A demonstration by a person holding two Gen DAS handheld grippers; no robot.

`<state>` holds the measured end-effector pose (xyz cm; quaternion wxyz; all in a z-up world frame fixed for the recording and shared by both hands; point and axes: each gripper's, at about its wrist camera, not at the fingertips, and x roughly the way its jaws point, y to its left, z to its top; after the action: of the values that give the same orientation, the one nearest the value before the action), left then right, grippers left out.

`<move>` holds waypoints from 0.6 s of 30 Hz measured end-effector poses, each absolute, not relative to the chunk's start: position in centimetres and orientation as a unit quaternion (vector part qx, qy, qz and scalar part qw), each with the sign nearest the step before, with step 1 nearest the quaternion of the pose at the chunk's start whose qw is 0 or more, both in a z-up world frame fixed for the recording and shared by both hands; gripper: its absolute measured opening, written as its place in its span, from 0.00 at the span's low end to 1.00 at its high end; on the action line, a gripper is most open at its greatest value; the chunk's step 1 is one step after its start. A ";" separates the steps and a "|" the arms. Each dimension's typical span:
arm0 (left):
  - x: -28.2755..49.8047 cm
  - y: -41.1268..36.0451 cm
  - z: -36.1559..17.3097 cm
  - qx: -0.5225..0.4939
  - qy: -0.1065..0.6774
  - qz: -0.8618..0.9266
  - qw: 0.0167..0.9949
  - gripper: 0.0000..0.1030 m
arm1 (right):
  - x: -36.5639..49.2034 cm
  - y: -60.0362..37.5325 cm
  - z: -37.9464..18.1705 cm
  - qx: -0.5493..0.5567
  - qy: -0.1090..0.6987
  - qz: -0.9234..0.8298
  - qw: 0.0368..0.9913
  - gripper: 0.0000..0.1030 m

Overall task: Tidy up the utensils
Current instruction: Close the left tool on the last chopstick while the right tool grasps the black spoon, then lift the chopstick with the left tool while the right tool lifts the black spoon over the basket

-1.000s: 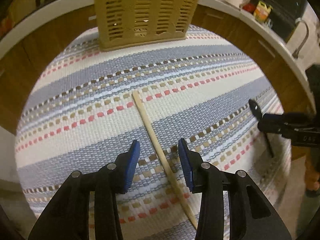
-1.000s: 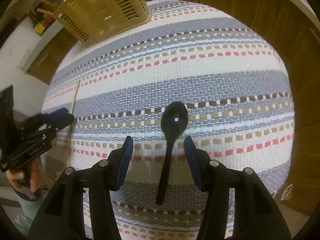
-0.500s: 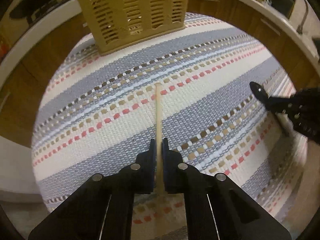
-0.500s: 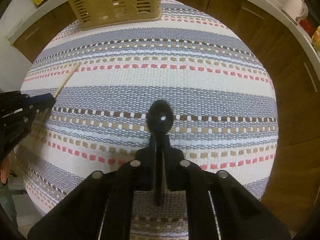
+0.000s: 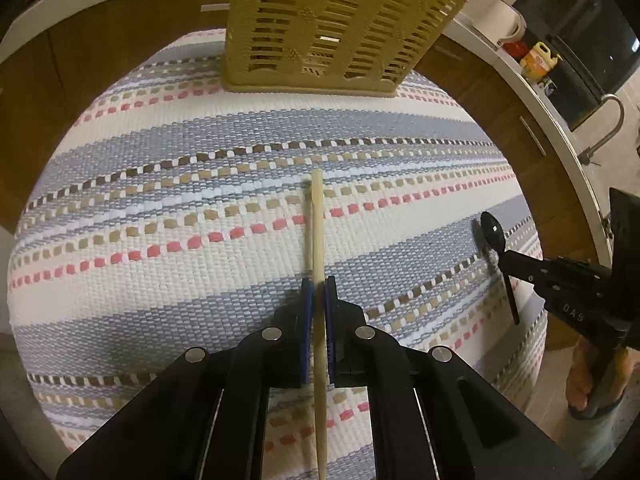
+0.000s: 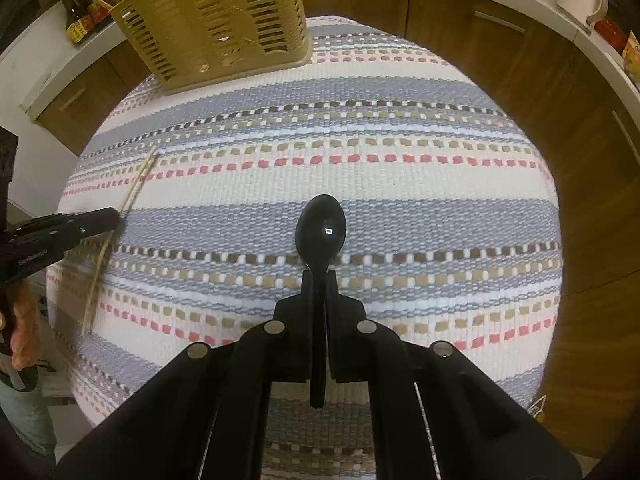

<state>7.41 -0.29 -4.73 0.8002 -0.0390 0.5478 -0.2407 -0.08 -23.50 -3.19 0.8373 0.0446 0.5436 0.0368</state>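
Now the left claw point(image 5: 316, 280) is clenched on a pale wooden chopstick point(image 5: 317, 224). Its blue pads point(image 5: 306, 300) press the stick from both sides about midway along it; the stick runs straight ahead between them, with its far tip over the middle of the striped mat point(image 5: 160, 184) and its near end passing back under the claw. A thin shadow runs along the stick's left side on the mat.

The right claw point(image 6: 319, 276) is clenched on a black spoon point(image 6: 320, 232). It grips the handle just behind the bowl; the bowl points ahead, face up, with a small glint in it, and the end of the handle sticks out behind the pads. The spoon's bowl lies over a grey stripe toward the mat's near right part.

A tan slotted basket point(image 5: 320, 28) stands at the far edge of the mat, on the bench, a little left of middle as the right camera sees it. Thin sticks point(image 6: 96, 0) poke up out of it in the right view.

Seen from the left camera, the right claw and spoon are near the mat's right edge; seen from the right camera, the left claw and chopstick are near its left edge, well apart from the spoon. A hand point(image 6: 24, 320) shows at the left border, behind the left claw.
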 end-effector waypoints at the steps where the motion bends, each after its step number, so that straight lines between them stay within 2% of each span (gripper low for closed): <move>1: 7.5 -0.5 -4.8 -0.037 0.550 -0.238 0.800 0.04 | -0.1 -23.4 -3.2 0.037 0.542 0.029 0.839 0.04; 7: 8.4 -0.2 -5.0 -0.014 0.537 -0.192 0.821 0.04 | 1.2 -24.2 -4.0 -0.001 0.544 -0.005 0.839 0.04; 14: 9.2 0.4 -4.9 -0.018 0.542 -0.186 0.819 0.05 | 2.5 -25.4 -4.1 0.015 0.560 0.008 0.828 0.05; 16: 9.6 0.2 -4.9 -0.014 0.549 -0.193 0.813 0.11 | 3.0 -25.7 -4.1 0.024 0.570 0.014 0.821 0.07; 18: 10.2 -0.1 -4.7 -0.020 0.561 -0.206 0.802 0.18 | 3.5 -26.2 -4.0 0.043 0.580 0.027 0.813 0.15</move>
<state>10.24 -0.07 -4.65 0.8016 -0.0196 0.5610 -0.2058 3.48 -26.15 -4.04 0.8133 0.0435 0.5796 0.0271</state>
